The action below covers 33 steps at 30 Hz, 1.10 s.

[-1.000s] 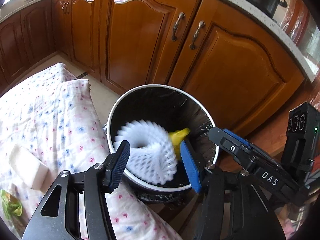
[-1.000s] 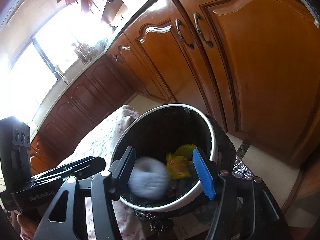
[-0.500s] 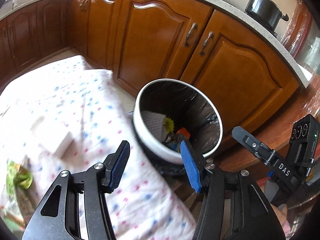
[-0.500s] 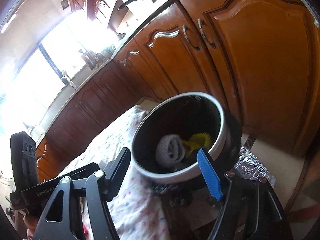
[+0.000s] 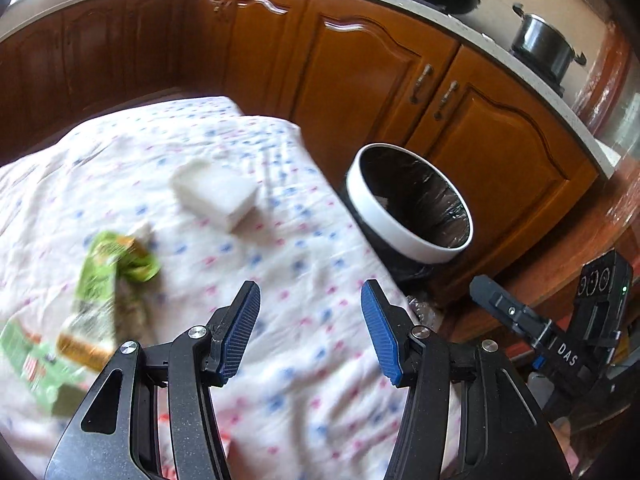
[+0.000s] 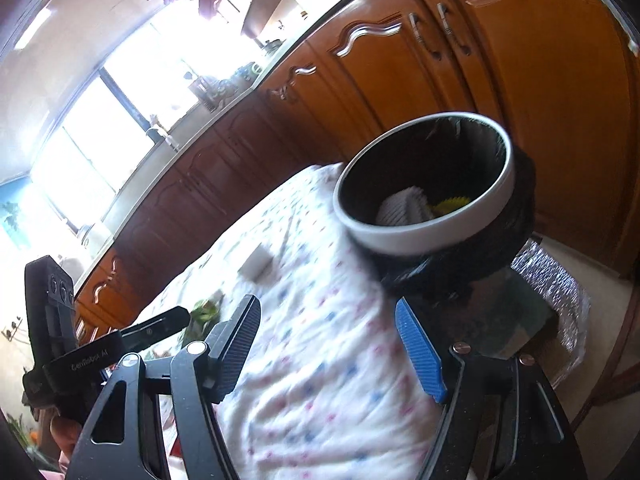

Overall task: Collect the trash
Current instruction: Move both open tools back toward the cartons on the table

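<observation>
Left gripper spread, nothing between the blue pads, hanging over the flowered cloth. Right gripper spread too and empty, jaws just widened, over the same cloth near the bin. "DAS" printed on the right gripper's side arm in the left view; "GenRobot AI", roughly, on the left gripper's arm in the right view.

Bin, white-rimmed with a black liner, at the cloth's edge in front of the wooden cabinets. Inside the bin: white foam netting and a yellow scrap beside it. Left of the bin, on the cloth: a white block, then green wrappers, print blurred and unreadable.

A second ago both grippers over the bin's mouth with the netting falling; now drawn back, with the bin farther off and more cloth in view.
</observation>
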Each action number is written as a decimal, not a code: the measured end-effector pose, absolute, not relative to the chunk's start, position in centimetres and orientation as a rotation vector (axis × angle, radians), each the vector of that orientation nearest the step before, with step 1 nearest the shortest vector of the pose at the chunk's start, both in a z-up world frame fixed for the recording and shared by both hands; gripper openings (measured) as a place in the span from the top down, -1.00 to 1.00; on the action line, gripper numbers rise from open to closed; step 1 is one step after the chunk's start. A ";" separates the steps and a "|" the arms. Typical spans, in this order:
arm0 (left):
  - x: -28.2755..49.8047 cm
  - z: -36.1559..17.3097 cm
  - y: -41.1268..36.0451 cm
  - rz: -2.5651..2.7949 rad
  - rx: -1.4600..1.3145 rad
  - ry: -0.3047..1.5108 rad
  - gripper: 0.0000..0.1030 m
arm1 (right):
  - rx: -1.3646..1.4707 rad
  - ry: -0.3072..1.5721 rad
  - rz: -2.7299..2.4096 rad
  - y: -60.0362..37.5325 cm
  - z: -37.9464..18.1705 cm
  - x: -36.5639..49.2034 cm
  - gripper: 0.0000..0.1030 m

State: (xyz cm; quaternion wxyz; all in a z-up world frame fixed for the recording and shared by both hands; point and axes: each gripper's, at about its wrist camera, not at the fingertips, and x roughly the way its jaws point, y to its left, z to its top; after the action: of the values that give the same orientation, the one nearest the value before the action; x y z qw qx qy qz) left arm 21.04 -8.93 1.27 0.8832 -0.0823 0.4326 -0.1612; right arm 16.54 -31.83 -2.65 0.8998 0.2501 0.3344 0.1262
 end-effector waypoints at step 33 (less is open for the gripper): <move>15.7 -1.1 9.5 0.016 -0.375 0.905 -0.28 | 0.090 0.821 0.550 -9.6 -5.5 8.2 -0.53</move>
State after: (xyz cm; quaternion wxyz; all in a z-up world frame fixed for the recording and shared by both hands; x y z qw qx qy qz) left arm 15.73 9.48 -1.11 0.8825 -0.1799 0.4344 0.0075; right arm 8.23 -9.56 -5.50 0.8795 0.0430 0.3937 0.2640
